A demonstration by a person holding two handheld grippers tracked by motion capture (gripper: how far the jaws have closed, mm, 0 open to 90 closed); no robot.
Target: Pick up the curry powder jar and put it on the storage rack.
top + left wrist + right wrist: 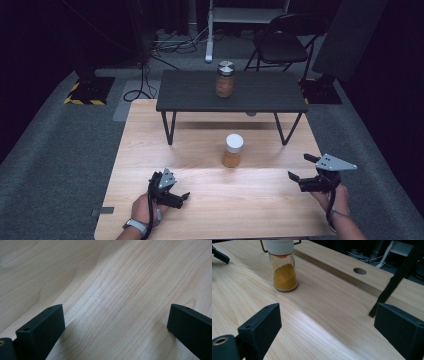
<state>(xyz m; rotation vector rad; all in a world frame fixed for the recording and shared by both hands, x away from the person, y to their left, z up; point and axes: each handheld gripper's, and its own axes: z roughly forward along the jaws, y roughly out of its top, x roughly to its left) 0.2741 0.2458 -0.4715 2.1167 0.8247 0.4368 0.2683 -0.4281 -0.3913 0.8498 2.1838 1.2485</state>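
Right gripper (301, 167) hovers over the near right part of the wooden counter (210, 205), its jaws spread wide with nothing between them. Ahead of it, near the middle of the counter, a white-capped spice jar (233, 150) of orange-yellow powder, possibly turmeric, stands upright, well apart from both grippers. Left gripper (182, 196) sits low over the near left of the counter, jaws likewise spread and empty, bare wood between them. Farther back, a low dark shelf (190, 95) on thin black legs carries a second jar (225, 79) with a silver lid.
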